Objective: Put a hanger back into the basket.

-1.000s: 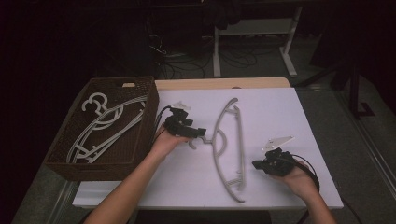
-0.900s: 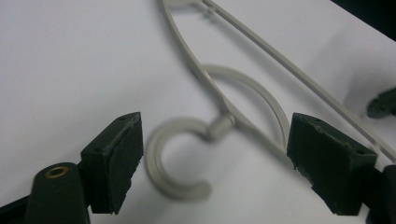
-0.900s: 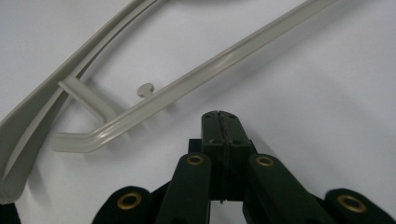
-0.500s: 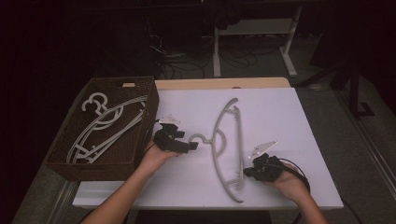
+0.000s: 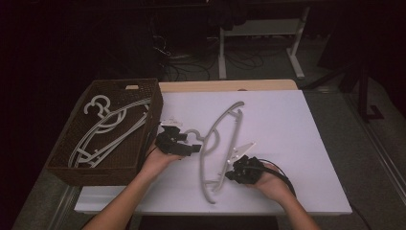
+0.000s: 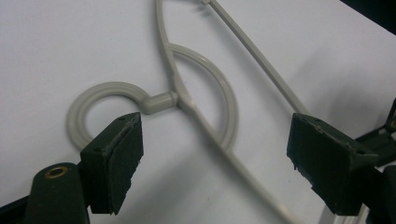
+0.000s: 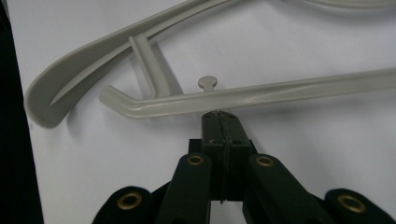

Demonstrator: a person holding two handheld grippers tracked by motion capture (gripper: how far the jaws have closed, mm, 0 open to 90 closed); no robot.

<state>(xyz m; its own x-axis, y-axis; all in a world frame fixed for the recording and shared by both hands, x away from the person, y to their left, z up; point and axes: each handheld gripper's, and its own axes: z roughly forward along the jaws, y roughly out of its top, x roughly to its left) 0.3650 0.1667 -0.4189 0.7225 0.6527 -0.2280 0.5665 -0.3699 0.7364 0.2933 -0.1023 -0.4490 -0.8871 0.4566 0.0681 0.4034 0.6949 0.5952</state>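
While both hands rest low on the white tabletop, a grey plastic clothes hanger lies flat between them, its curved shoulder bar smooth and matte, its straight lower bar thin and rounded. The left gripper sits just beside the hanger's hook, a thick open ring joined to the shoulder by a short stubby neck; its two black jaws stand wide apart, blocky pads with dull, slightly nicked faces, one near the ring and the other across the bars. A half-circle brace arcs off the shoulder behind the neck. The right gripper meets the hanger's near end, jaws pressed together with only a hairline seam between them, their tip touching the lower bar just beneath a small round peg. Whether anything is pinched in that seam is too fine to make out. At the table's left a dark woven wicker basket holds more pale hangers, tangled so their count is unclear. The room beyond is dim.
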